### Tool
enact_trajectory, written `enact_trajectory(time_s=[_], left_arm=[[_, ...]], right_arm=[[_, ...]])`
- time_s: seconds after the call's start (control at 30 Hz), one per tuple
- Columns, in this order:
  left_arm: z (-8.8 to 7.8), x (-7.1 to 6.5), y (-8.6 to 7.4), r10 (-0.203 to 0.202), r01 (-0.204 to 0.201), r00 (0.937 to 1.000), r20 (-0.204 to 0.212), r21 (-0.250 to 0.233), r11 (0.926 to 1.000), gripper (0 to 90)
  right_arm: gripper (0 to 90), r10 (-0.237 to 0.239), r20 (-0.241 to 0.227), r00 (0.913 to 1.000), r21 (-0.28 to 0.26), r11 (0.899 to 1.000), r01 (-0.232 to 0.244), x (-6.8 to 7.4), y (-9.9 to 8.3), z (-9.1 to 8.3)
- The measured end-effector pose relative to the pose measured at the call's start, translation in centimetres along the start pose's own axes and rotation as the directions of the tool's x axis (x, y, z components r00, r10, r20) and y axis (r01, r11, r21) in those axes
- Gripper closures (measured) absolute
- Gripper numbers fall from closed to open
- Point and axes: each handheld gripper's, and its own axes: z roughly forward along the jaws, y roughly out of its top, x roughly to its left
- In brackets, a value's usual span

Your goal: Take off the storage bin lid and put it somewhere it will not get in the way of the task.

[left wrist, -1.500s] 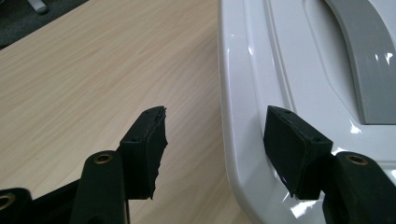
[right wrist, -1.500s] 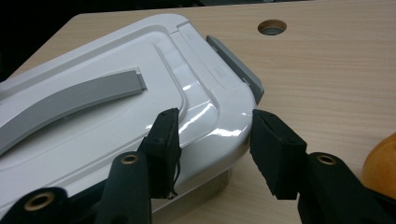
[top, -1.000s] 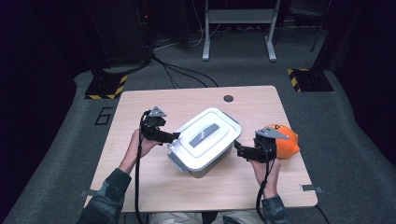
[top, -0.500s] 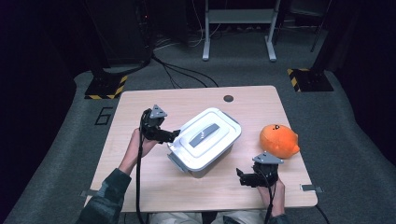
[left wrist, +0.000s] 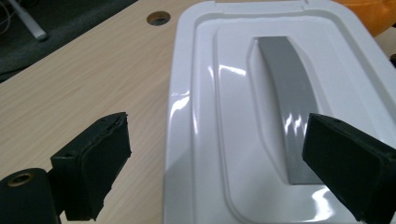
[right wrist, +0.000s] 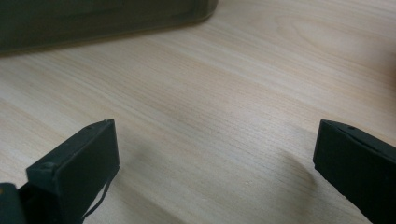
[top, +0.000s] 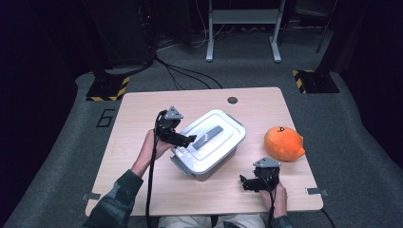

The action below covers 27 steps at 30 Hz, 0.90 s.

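A white lidded box (top: 209, 142) with a grey handle (top: 212, 131) sits slanted in the middle of the wooden table (top: 142, 109). My left gripper (top: 192, 139) hovers over the lid's left edge. Its jaws have just been opening and stand wide apart with nothing pinched. From the left gripper (left wrist: 219, 154) I see the lid (left wrist: 224, 93) and handle (left wrist: 285, 102) just beyond the pads. My right gripper (top: 243, 183) is low near the table's front edge, right of the box. It has just been opening and holds nothing. The right gripper (right wrist: 215, 163) faces bare wood, with the box wall (right wrist: 93, 18) farther off.
An orange plush toy (top: 283, 142) lies right of the box, and its edge shows past the lid (left wrist: 369, 11). A round cable hole (top: 232, 100) sits near the table's far edge. Beyond the table are floor cables and stand bases.
My right gripper has drawn back from between the box and the orange toy toward the near table edge and sunk lower. My left gripper has edged a little further over the lid.
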Motion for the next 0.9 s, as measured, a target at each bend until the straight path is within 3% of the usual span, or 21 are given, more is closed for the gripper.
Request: enact_trajectory(time_s=[0.1,0.63,0.77,0.9], left_arm=[[0.5,-0.6,0.4,0.007,-0.007,0.9999,0.016,0.002,1.0000,7.9],[3.3,-2.8,2.4,0.066,-0.068,0.9963,0.056,0.047,0.9966,10.7],[4.0,-3.5,2.7,0.094,-0.098,0.9937,0.061,0.059,0.9935,15.2],[4.4,-3.9,2.8,0.117,-0.121,0.9914,0.057,0.069,0.9902,26.9]], right_arm=[[0.0,-0.002,-0.021,0.9998,0.042,0.999,0.003,-0.1,0.2,0.4],[0.0,0.008,-0.015,0.9999,0.038,0.999,-0.007,-0.1,0.2,0.5],[0.0,0.010,-0.015,0.9998,0.038,0.999,-0.009,-0.1,0.2,0.5],[0.0,0.005,-0.017,0.9999,0.036,0.999,-0.004,-0.1,0.2,0.5]])
